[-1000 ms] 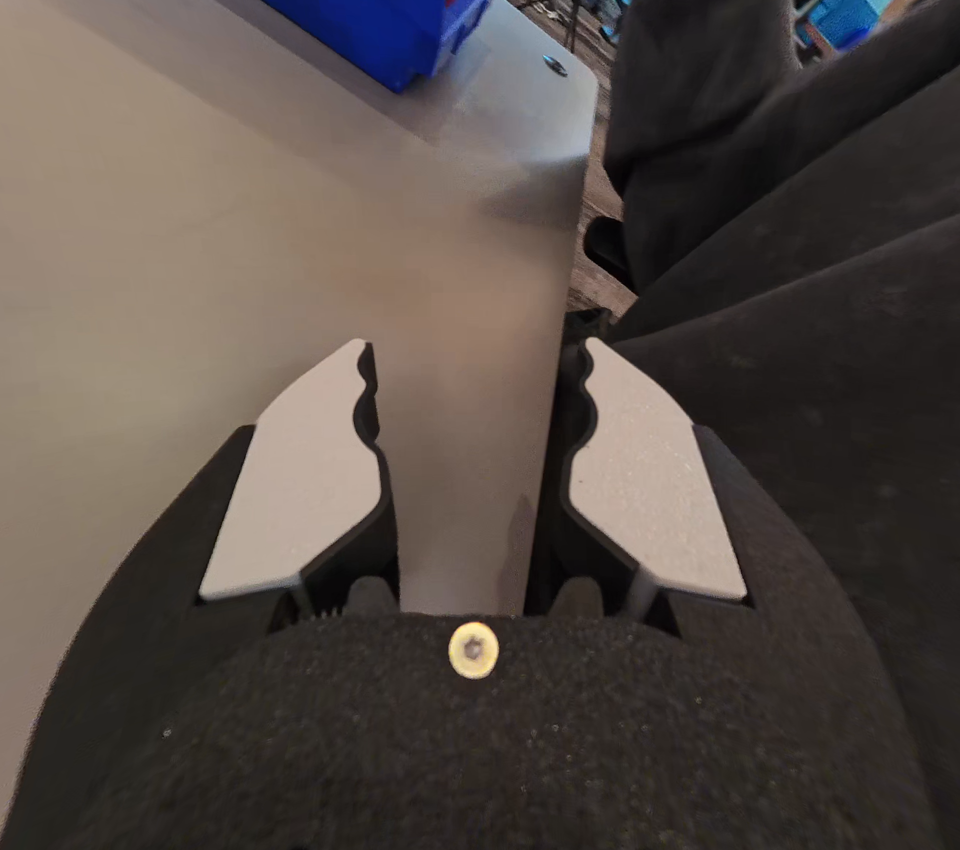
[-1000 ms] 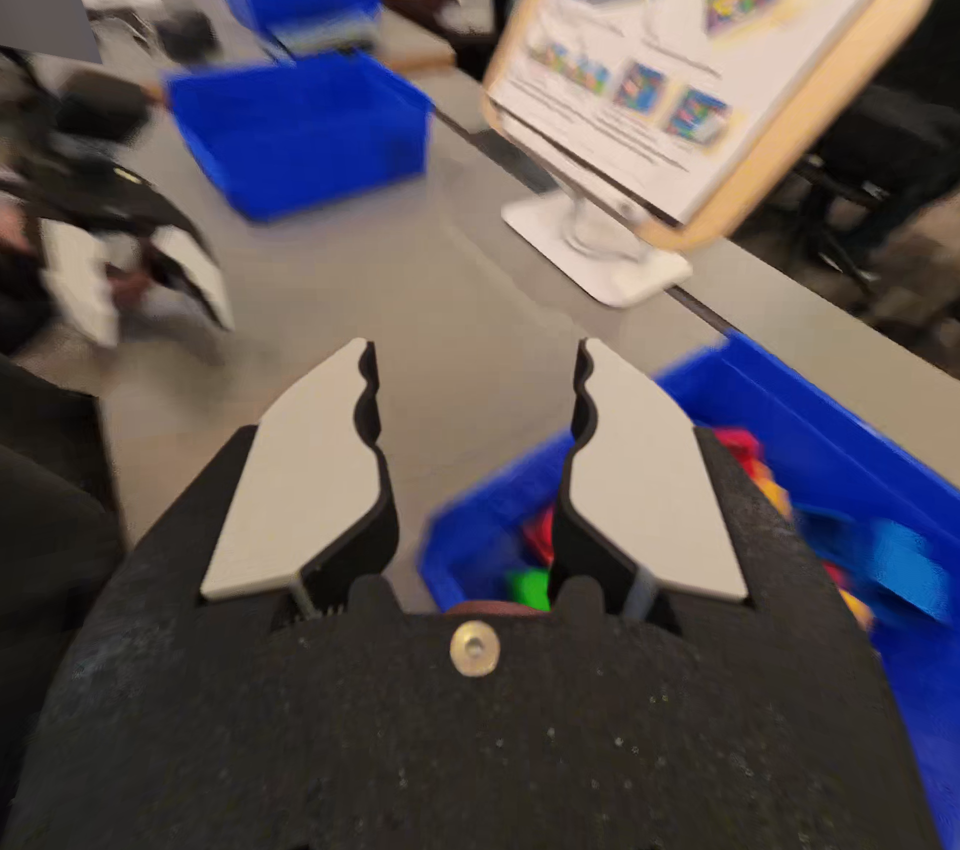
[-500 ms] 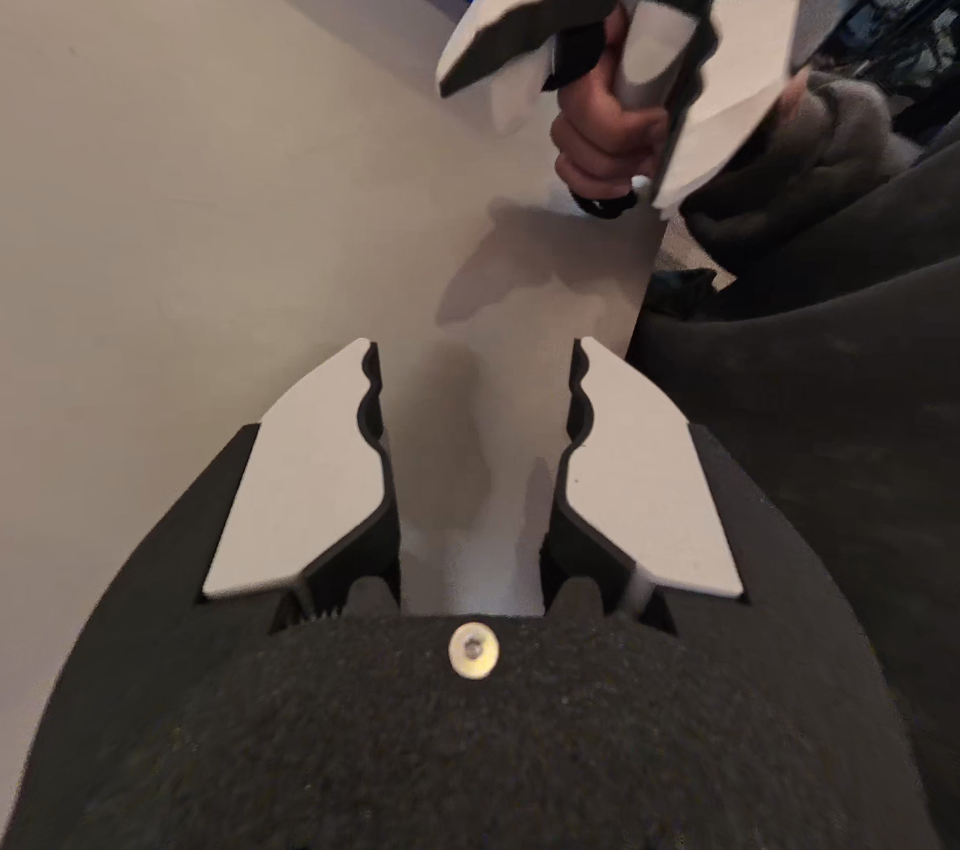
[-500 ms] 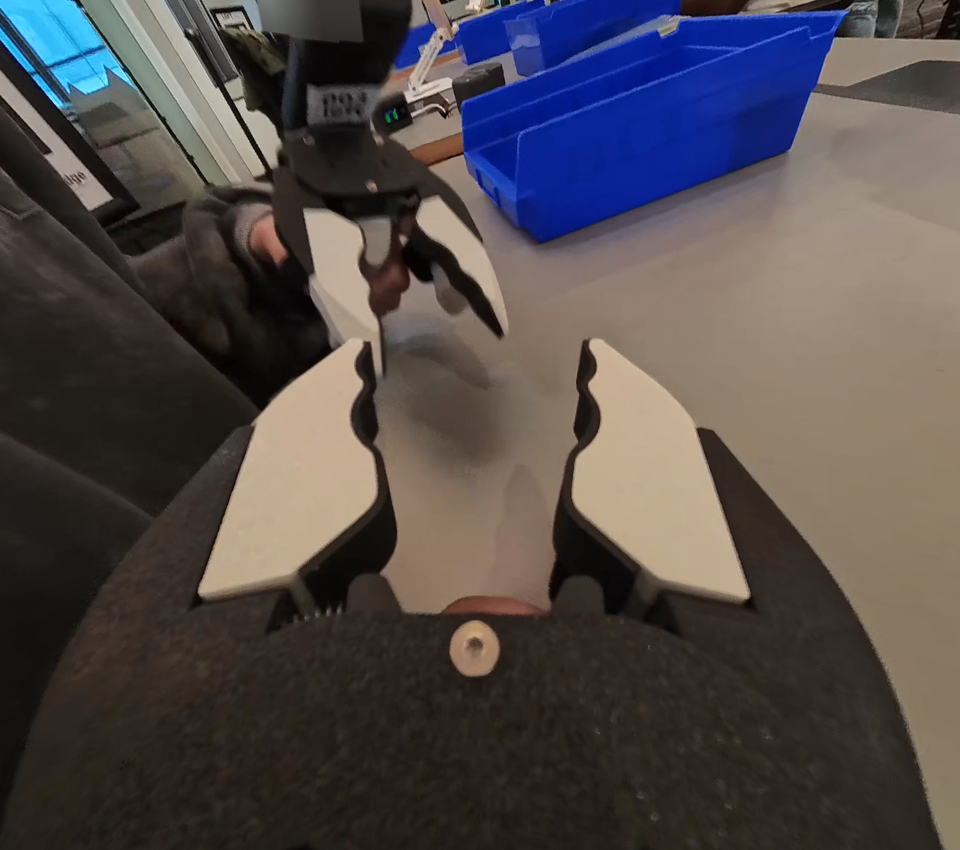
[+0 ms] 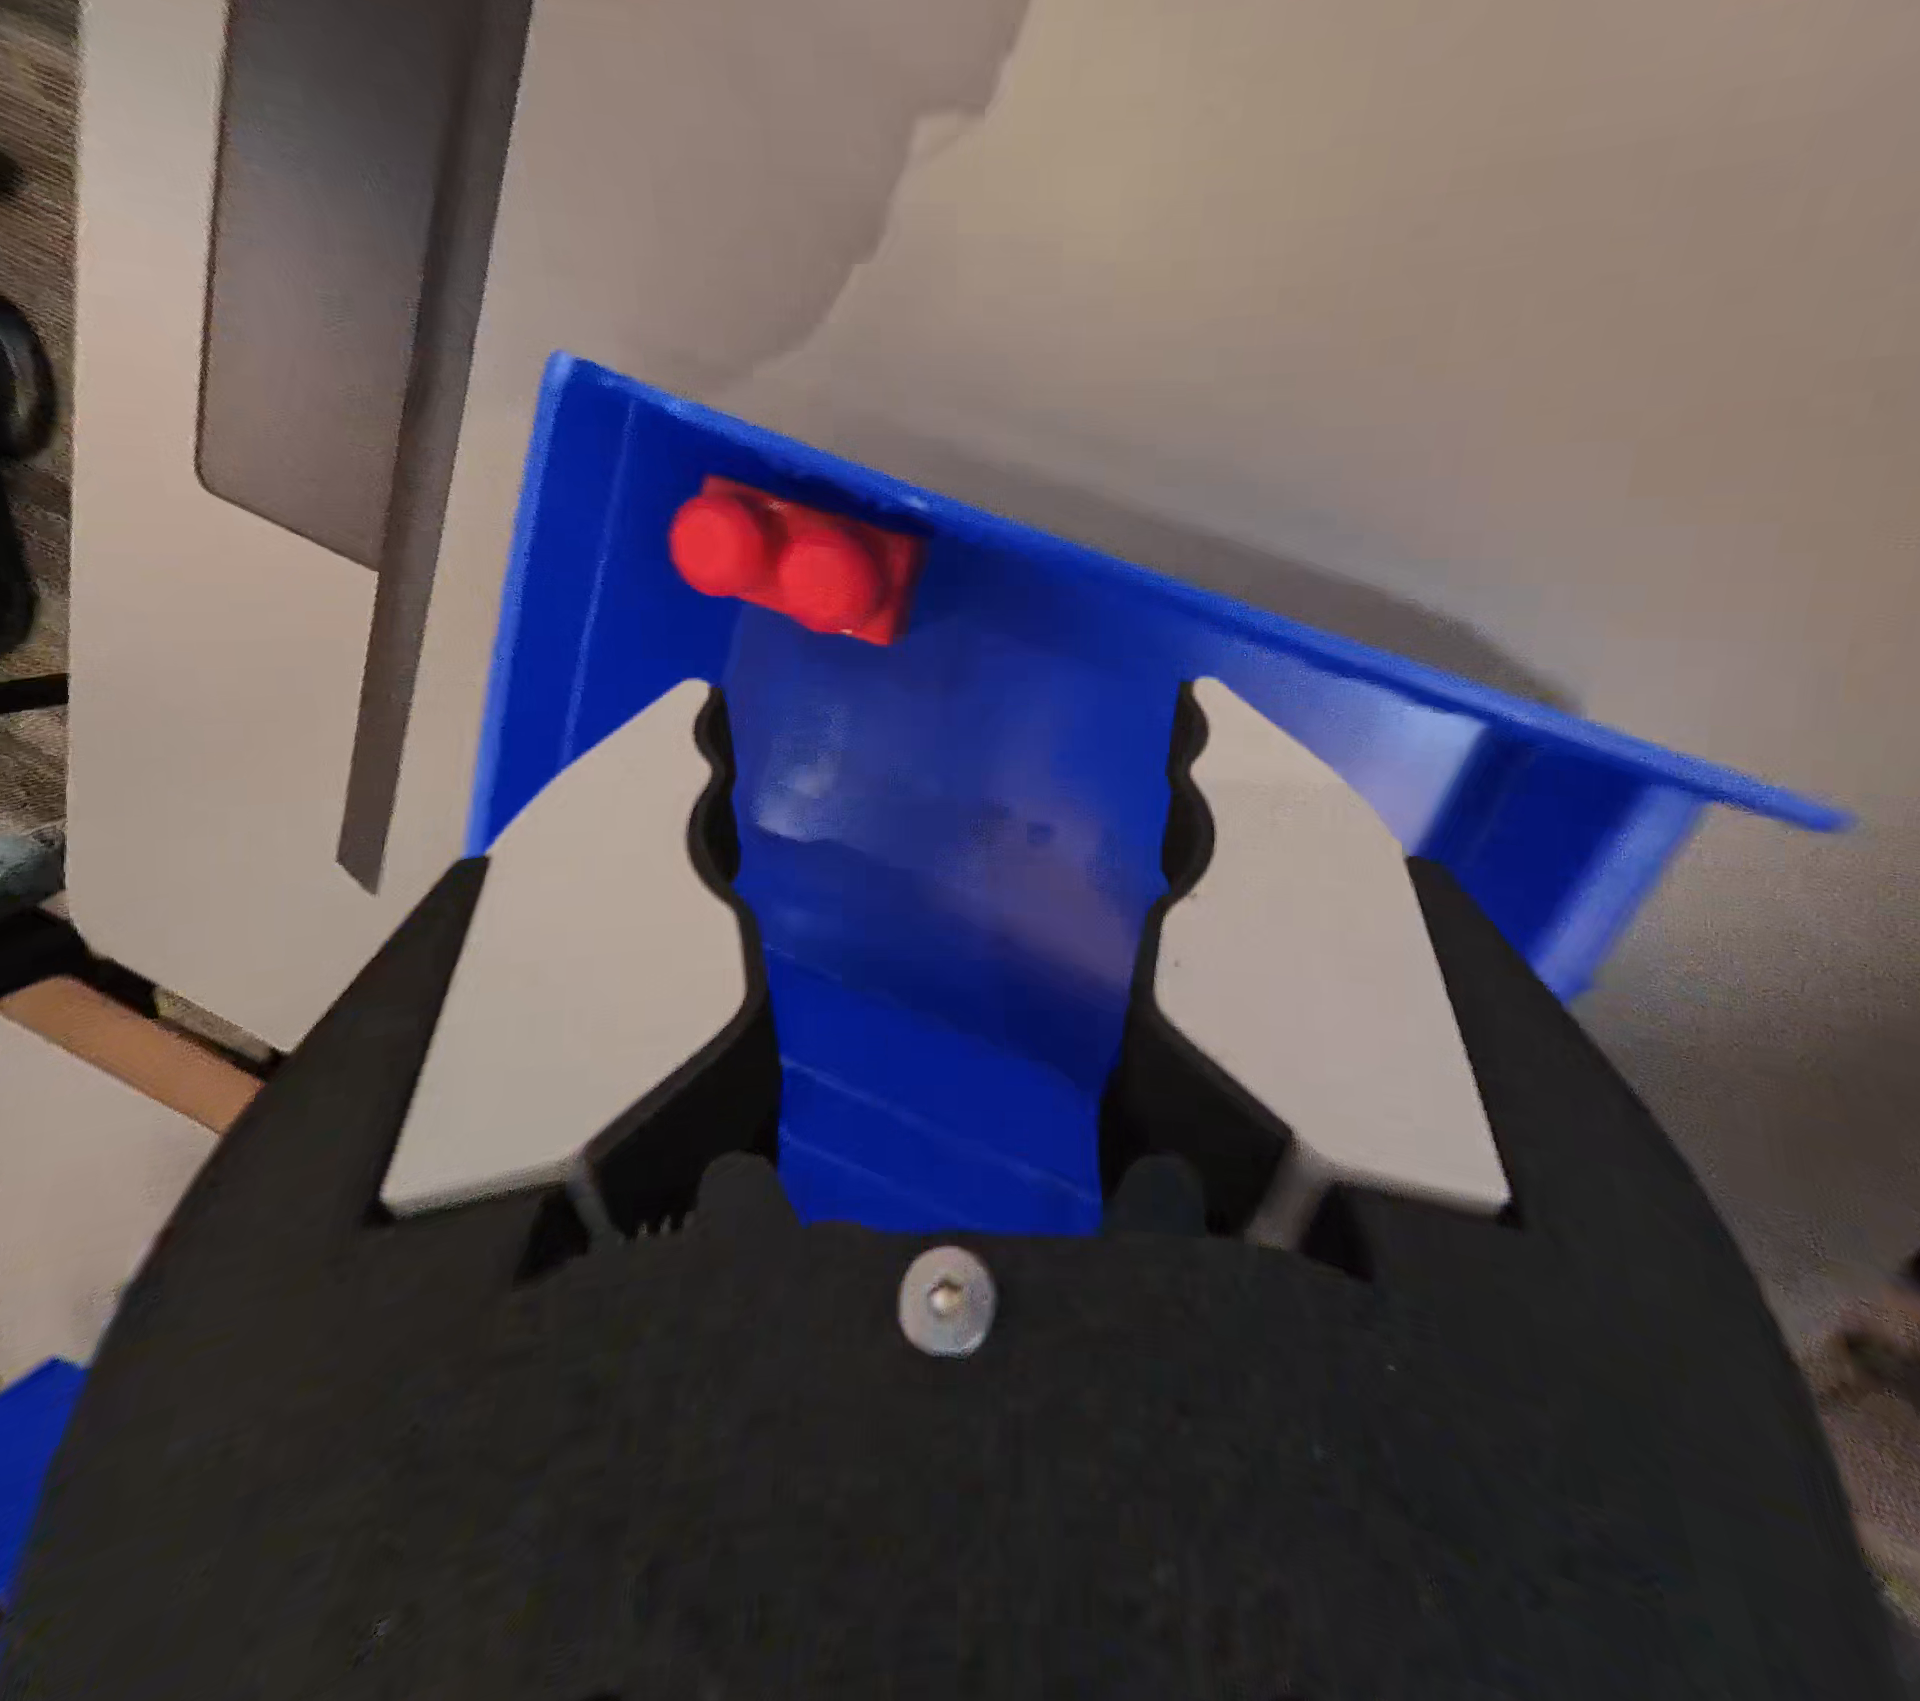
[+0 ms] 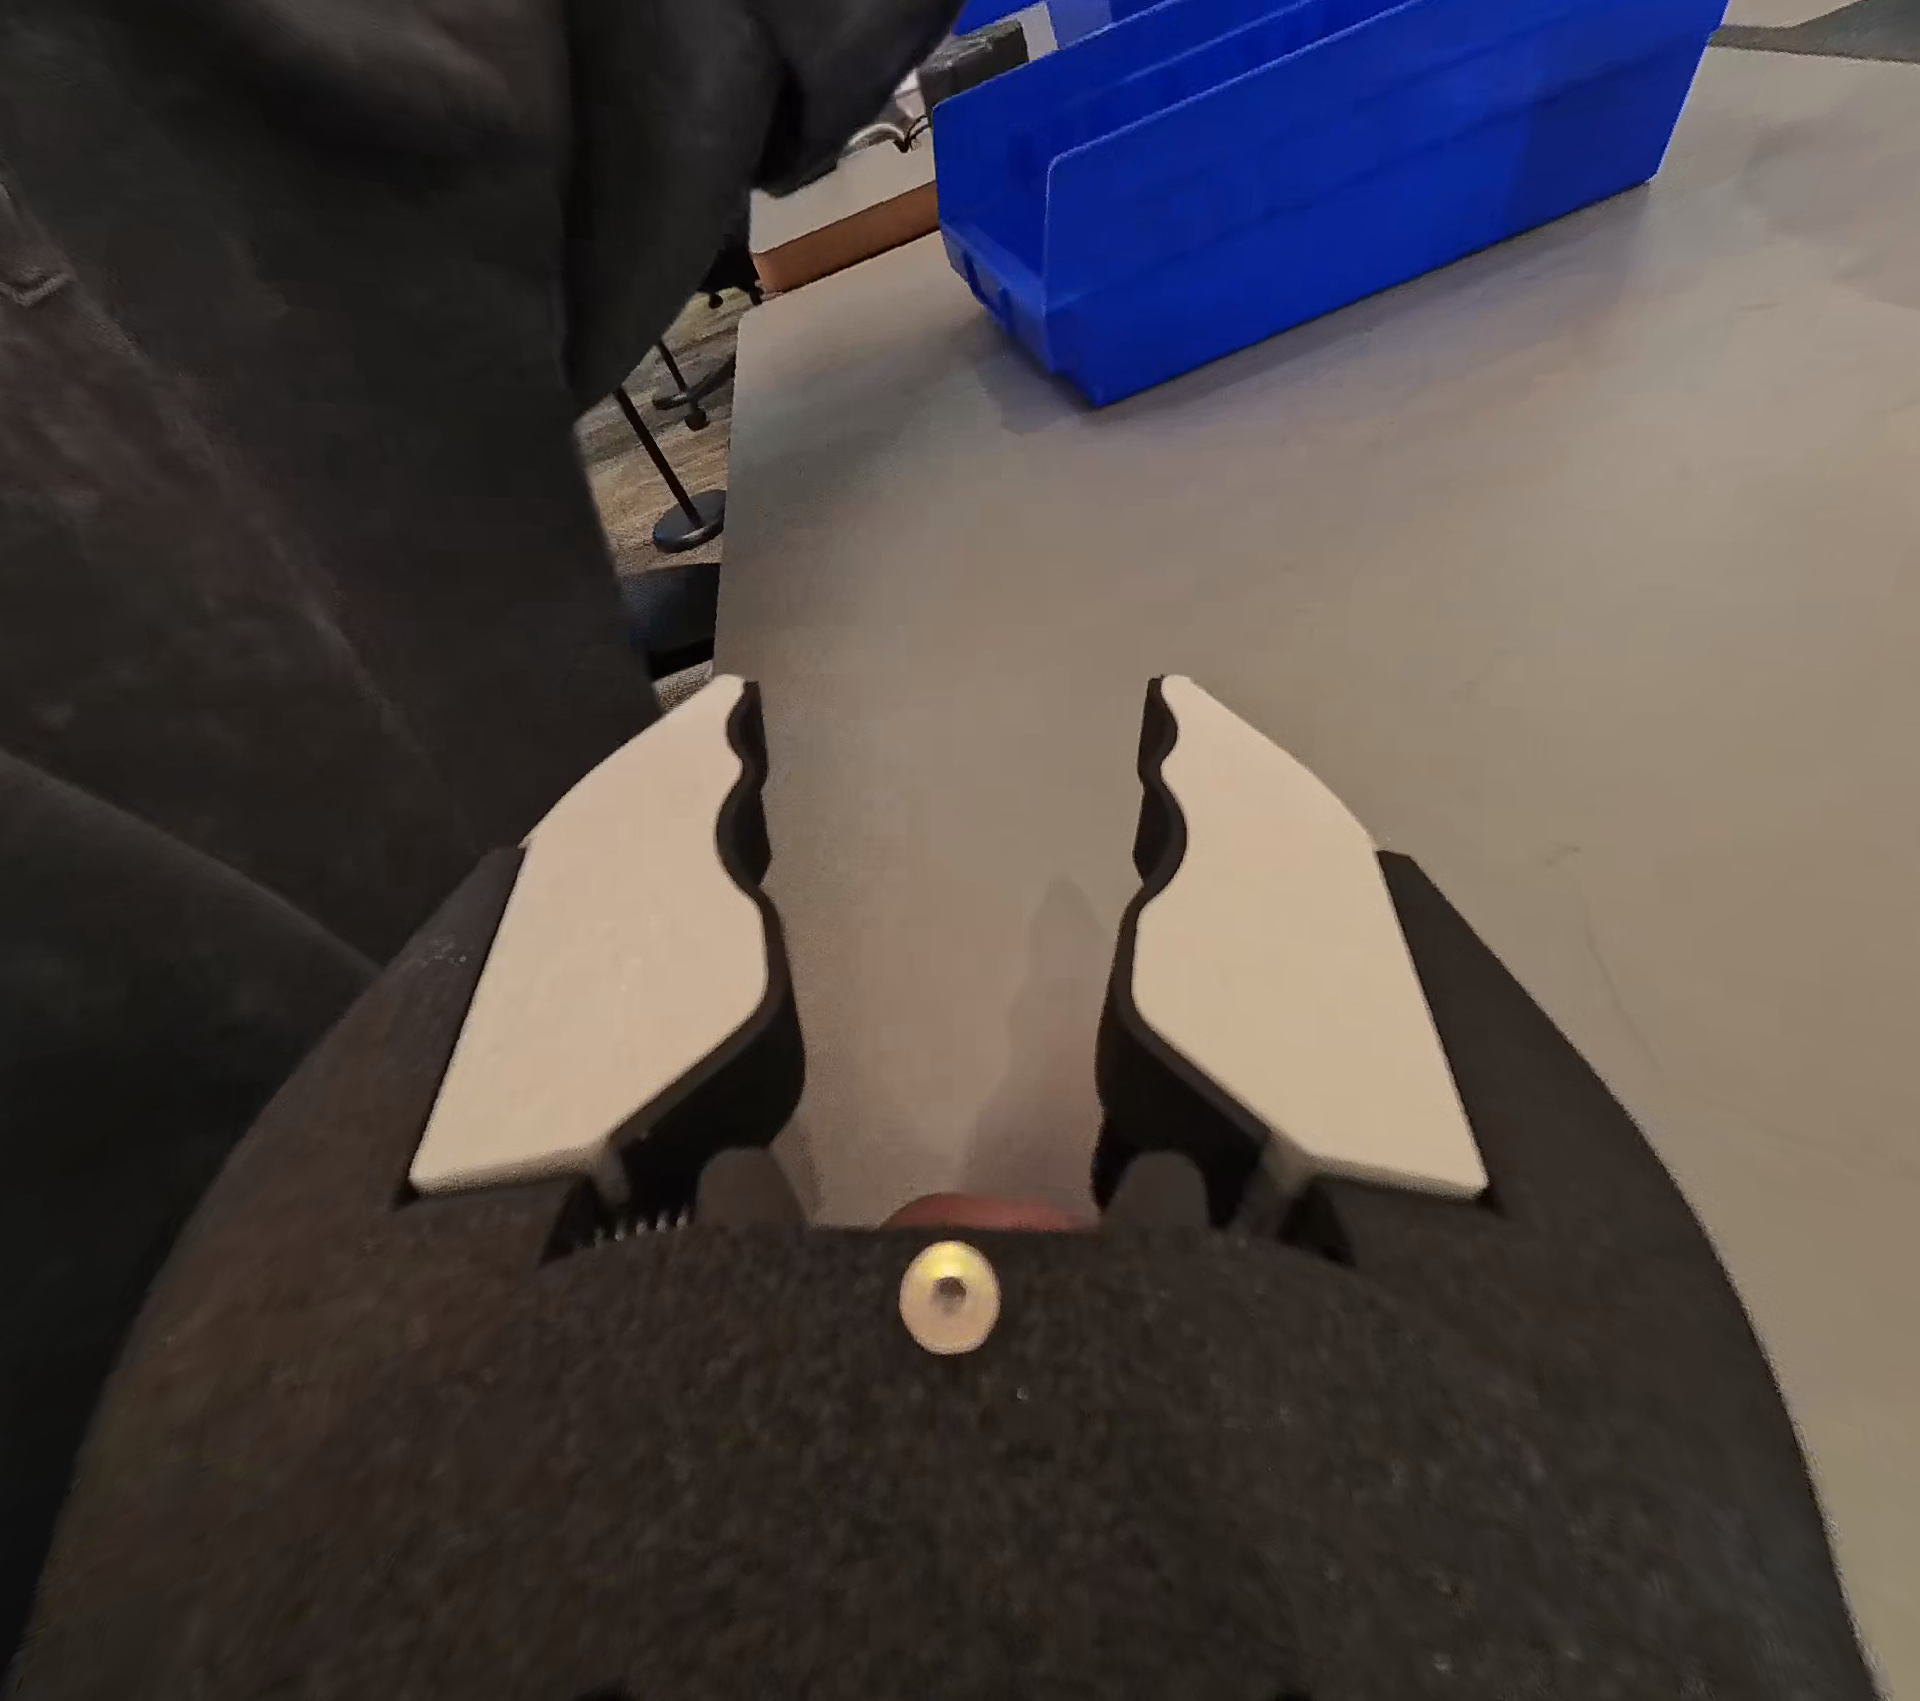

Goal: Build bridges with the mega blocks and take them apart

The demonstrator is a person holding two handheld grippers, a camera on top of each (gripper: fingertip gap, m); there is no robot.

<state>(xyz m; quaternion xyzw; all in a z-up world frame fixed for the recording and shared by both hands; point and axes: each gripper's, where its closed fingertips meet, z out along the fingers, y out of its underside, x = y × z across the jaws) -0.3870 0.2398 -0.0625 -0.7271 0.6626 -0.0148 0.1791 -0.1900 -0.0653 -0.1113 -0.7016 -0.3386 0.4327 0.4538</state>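
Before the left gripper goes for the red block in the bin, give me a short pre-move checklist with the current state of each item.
1. Left gripper empty, jaws apart: ok.
2. Red block in sight: ok, it lies in a far corner of the blue bin.
3. Jaws lined up with the block: not ok, it sits left of the gap between them.
4. Room around the block: not ok, it is tight against the bin walls.
5. Right gripper out of the way: ok, open and empty over bare table.
6. Other blocks in this bin: cannot tell, the gripper body hides the near part.
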